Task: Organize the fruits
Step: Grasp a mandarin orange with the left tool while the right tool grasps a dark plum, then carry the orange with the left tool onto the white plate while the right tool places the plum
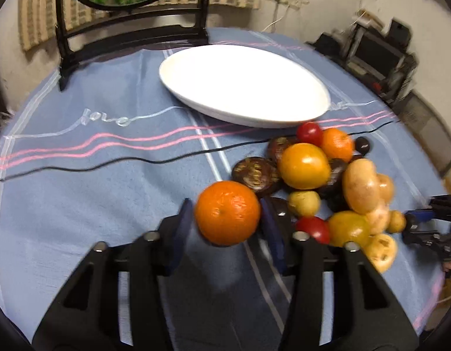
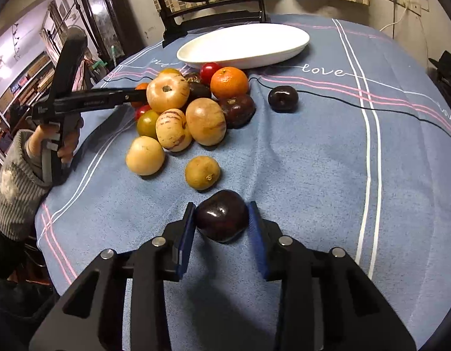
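Observation:
A pile of mixed fruit (image 2: 178, 108) lies on the blue tablecloth (image 2: 313, 161) in front of an empty white oval plate (image 2: 243, 44). My left gripper (image 1: 225, 203) is shut on an orange mandarin (image 1: 226, 213), both blue pads against its sides, just left of the pile (image 1: 304, 165). The plate (image 1: 243, 84) sits beyond it. My right gripper (image 2: 222, 204) is shut on a dark purple plum (image 2: 222, 215) near the table's front, apart from the pile. In the right wrist view the left gripper's fingers (image 2: 108, 98) reach in from the left, their tips hidden behind a pale striped fruit (image 2: 166, 93).
A second mandarin (image 2: 229, 83), a lone dark plum (image 2: 283, 98) and a small yellow fruit (image 2: 202, 172) lie around the pile. A black mirror stand (image 2: 210, 8) rises behind the plate. A hand and grey sleeve (image 2: 23, 175) are at the table's left edge.

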The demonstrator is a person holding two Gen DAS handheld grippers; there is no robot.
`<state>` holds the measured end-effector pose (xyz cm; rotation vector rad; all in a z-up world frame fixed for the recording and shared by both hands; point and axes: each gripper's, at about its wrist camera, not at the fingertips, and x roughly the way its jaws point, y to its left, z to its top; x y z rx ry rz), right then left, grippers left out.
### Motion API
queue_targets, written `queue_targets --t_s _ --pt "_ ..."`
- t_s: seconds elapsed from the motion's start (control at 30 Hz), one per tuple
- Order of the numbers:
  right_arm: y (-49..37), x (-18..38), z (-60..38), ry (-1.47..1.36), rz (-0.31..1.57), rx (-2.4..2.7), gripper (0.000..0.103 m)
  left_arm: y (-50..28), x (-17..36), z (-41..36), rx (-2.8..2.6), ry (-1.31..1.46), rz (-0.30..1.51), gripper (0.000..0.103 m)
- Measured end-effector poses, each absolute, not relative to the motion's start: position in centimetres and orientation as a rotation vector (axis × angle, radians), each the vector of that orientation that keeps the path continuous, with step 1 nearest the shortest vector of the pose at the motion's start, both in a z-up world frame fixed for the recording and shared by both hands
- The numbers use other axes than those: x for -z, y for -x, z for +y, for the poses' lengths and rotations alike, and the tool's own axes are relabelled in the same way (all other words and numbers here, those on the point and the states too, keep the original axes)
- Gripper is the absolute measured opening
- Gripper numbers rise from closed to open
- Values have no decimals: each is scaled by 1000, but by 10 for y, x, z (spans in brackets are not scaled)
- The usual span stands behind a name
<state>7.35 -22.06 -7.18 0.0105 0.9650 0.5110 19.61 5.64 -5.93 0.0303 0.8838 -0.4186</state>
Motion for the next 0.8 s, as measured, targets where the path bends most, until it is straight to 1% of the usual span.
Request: queue_targets --t_s 0.17,0.27,0.43,0.57,0.63,0.7,0.8 --pt "-71 70 -212 57 948 -487 36 -187 59 48 413 -66 853 45" --pt "-69 69 -214 47 935 -487 36 -181 55 48 390 -74 840 44" --pt "-76 46 -223 -11 875 -505 36 -179 24 55 383 -22 781 44" --pt "-125 4 -225 -68 748 -500 36 -208 -11 38 368 6 734 44" --pt "-157 -7 -222 -97 716 -503 36 -230 -16 27 362 17 734 44" --pt "-200 -8 -213 -133 719 -499 36 -251 -13 17 329 31 746 44" --pt "-254 8 -199 -149 766 -480 36 -275 4 6 288 18 781 44"
